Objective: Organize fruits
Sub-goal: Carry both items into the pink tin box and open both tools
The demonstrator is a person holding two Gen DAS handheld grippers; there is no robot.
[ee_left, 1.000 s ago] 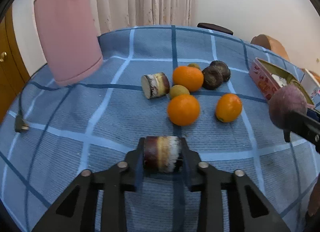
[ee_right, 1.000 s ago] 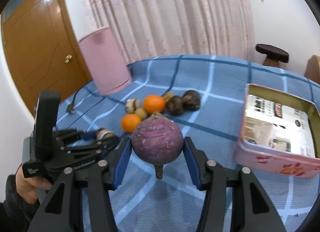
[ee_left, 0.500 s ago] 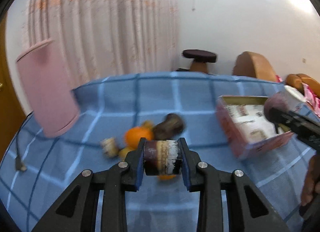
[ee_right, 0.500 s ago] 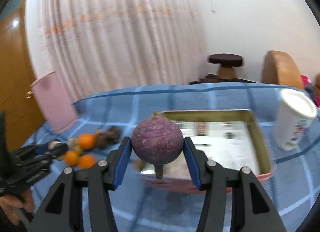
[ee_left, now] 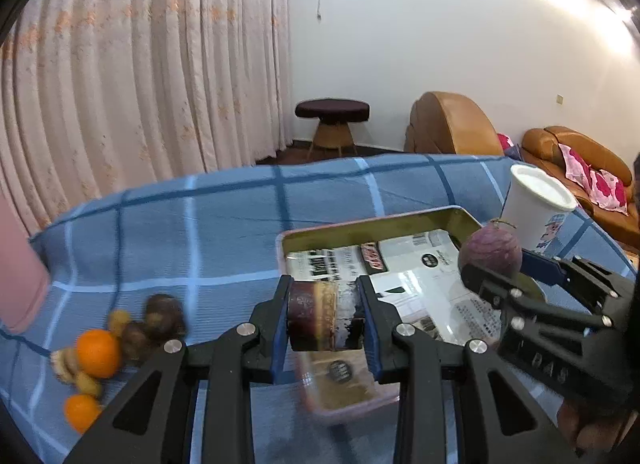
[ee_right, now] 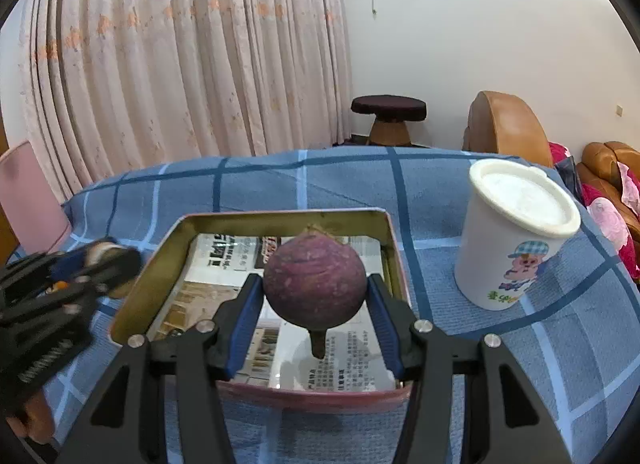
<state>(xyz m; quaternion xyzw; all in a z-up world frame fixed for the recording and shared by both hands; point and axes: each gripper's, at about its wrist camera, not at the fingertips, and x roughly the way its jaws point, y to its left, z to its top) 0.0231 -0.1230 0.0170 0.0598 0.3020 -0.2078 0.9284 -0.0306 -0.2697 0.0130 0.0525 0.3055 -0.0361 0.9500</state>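
Observation:
My left gripper (ee_left: pixel 326 314) is shut on a short banded cylinder piece (ee_left: pixel 324 318), brown, cream and dark, and holds it above the near left corner of the pink tin (ee_left: pixel 360 229). My right gripper (ee_right: pixel 316 296) is shut on a round purple fruit (ee_right: pixel 314 284) with a stub pointing down, and hangs over the tin's paper-lined inside (ee_right: pixel 160 256). In the left wrist view the right gripper (ee_left: pixel 490 264) and purple fruit (ee_left: pixel 490 254) show over the tin's right side. The left gripper (ee_right: pixel 100 260) appears blurred at the tin's left edge.
A loose pile lies on the blue checked cloth at the left: oranges (ee_left: pixel 98 352), dark fruits (ee_left: pixel 160 316), small yellow ones. A white lidded cup (ee_right: pixel 512 240) stands right of the tin. A pink container (ee_right: pixel 28 191) stands at the far left. A stool and sofas are beyond the table.
Both grippers have swung right from the fruit pile to over the tin, each keeping its grip. The pile has slid to the left edge and the white cup has come into view.

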